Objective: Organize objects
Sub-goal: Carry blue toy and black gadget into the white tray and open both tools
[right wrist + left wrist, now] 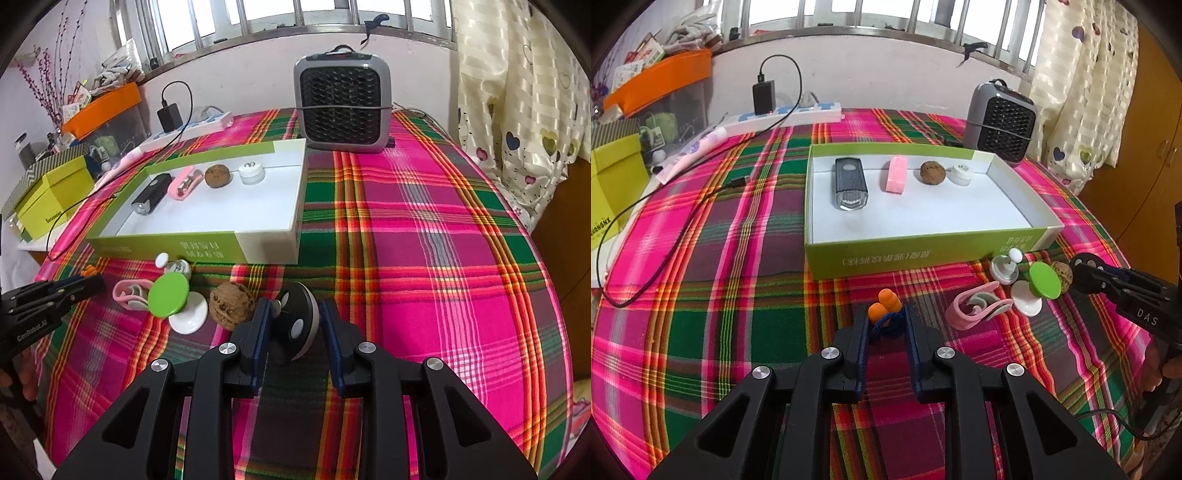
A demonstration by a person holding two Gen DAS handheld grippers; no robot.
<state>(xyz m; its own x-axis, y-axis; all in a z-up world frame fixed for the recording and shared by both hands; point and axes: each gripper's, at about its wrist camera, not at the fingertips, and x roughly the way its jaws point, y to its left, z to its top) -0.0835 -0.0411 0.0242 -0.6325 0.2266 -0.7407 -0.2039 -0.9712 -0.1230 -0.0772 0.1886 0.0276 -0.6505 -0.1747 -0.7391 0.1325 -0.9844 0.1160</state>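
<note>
A home, I'd say a bedroom or living room. Plaid tablecloth (424, 229) fills the frame centre. Heart-print curtain (517, 110) at right, barred window (295, 14) along the top, small heater (341, 103) top centre, power strip (790, 114) and storage boxes (613, 184) upper left.

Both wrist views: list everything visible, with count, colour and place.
Box: 1, green, white inside, table centre.
Torch: 1, black, in box.
Pink case: 1, in box.
Walnuts: 2, brown; one in box, one on cloth.
White cap: 1, in box.
Earplugs: 1 corded pair, orange, at left claw.
Black disc: 1, between right claw's fingers.
Green disc: 1, on cloth.
Heater: 1, grey, table rear.
Left claw: open.
Right claw: open.
</note>
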